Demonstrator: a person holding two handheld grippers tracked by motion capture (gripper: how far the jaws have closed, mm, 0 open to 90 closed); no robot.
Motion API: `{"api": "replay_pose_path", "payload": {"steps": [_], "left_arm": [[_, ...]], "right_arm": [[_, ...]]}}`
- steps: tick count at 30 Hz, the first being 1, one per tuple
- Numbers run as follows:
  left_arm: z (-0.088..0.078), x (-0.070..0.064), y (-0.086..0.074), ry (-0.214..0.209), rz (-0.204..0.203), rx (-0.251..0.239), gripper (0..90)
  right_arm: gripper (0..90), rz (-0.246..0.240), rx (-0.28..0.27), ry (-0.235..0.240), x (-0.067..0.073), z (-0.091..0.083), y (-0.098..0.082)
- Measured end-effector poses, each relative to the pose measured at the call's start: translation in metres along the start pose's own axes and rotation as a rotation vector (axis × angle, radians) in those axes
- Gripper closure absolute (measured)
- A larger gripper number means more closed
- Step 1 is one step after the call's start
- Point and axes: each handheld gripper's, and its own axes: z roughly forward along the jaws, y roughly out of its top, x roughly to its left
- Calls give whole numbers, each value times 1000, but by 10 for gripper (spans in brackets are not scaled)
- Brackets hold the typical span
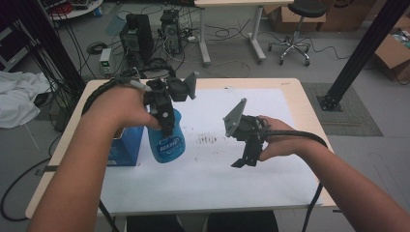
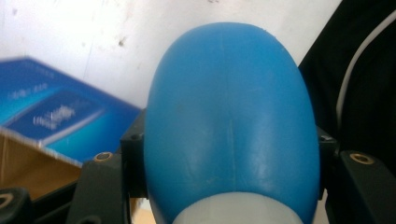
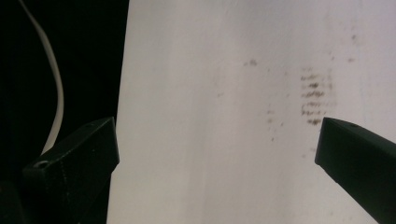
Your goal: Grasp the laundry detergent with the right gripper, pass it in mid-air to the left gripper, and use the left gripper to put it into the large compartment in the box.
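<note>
Left gripper [image 1: 167,126] is clamping a blue bottle [image 1: 167,142] beside the blue box [image 1: 124,145]; its rounded, slick body risks slipping. Right gripper [image 1: 245,162] is hanging wide, empty.

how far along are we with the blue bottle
Done: the left tool is clamped on the blue bottle, beside the blue box. In hand: the bottle seems lifted off the white sheet. The right tool is open, empty. Left: setting it down.
</note>
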Motion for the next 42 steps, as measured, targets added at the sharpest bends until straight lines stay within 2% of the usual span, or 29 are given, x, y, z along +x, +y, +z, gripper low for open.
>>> {"api": "replay_pose_path", "payload": {"steps": [2, 3, 6, 9, 10, 19, 21, 27, 28, 36, 42], "left_arm": [[-7, 5, -3, -7, -47, -7, 387], [-11, 9, -6, -13, -93, -10, 387], [-22, 16, -12, -13, -147, -16, 387], [-35, 26, -20, -7, -240, -15, 387], [-38, 29, -22, -7, -256, -11, 387], [-70, 60, -49, -6, -495, -26, 388], [-75, 67, -55, -8, -560, -33, 387], [-84, 88, -72, -9, -710, -44, 388], [-85, 92, -76, -14, -747, -39, 388], [-92, 107, -97, -13, -873, -23, 388], [-89, 117, -107, -14, -923, -15, 388]], "right_arm": [[0, -2, 36, 8, 1, -1, -2], [0, -9, 58, 10, 2, -1, -3], [0, -23, 113, 24, 6, 0, -3], [0, -38, 154, 34, 9, -1, -3], [0, -40, 164, 35, 9, -2, -4], [0, -41, 221, 45, 9, -9, -9], [0, -42, 231, 46, 8, -10, -10], [0, -36, 233, 45, 6, -14, -13], [0, -36, 233, 42, 6, -14, -14], [0, -31, 240, 54, 5, -16, -17], [0, -32, 250, 59, 6, -18, -18]]}}
